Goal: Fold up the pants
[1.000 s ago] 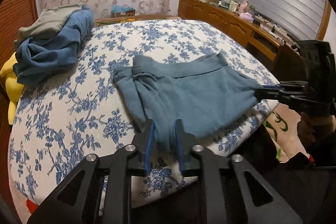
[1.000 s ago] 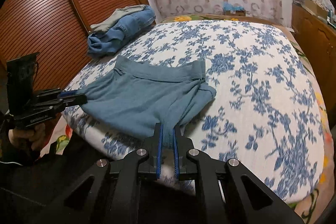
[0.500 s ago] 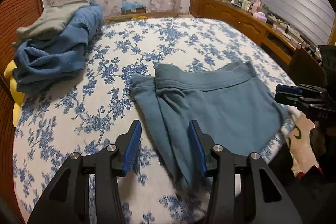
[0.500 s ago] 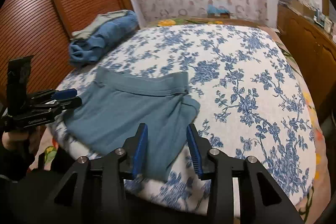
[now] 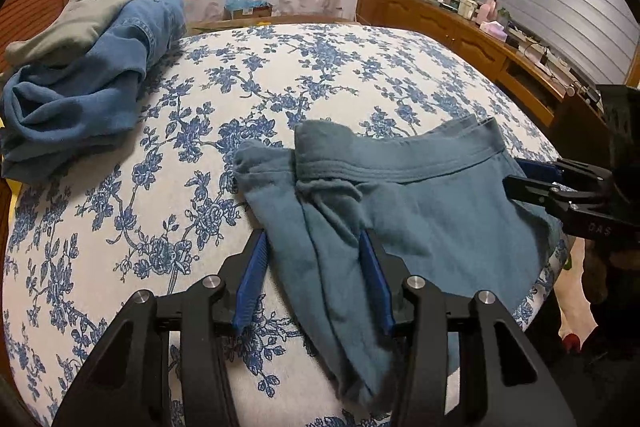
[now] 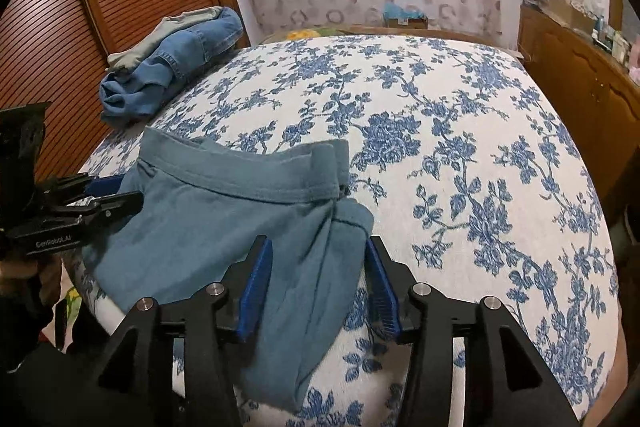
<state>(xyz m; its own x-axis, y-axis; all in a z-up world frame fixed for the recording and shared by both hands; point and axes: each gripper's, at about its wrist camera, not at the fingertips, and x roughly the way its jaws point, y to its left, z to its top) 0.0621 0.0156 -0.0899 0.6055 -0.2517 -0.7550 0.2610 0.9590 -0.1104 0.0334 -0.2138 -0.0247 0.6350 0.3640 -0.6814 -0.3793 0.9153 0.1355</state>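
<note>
**foldnoob:** So where are the pants (image 5: pixel 420 211) right now, and how would you grab them?

**laundry_dad:** Teal pair, already doubled over, lying at the near edge of the bed (image 5: pixel 280 75), waistband facing the far side. In the left wrist view they sit toward the bed's near right corner; the bunched leg ends trail off over the near edge. Going left to right: the left tongs (image 5: pixel 316 283) are spread apart with a loose ridge of leg fabric lying between the blue pads (image 5: pixel 250 287), nothing pinched. The right tongs (image 6: pixel 320 283) have just been opening too, same deal on their side: cloth lies between the pads but they aren't pressing on it. So both have let go.

**foldnoob:** Handling?

**laundry_dad:** My guess: soft knit, light, floppy, zero stiffness. It'll sag and wrinkle wherever it isn't supported, and the floral sheet looks grippy enough that dragging will bunch it. Not fragile, not slippery. I'd pinch through all the layers at the 2 outer corners of 1 end, waistband or hem, so the layers travel together. Grabbing just the top layer would peel the fold open.

**foldnoob:** And the pile in the far left corner?

**laundry_dad:** The other clothes (image 5: pixel 80 67), denim and grey stuff, well apart. Ignore.
</note>
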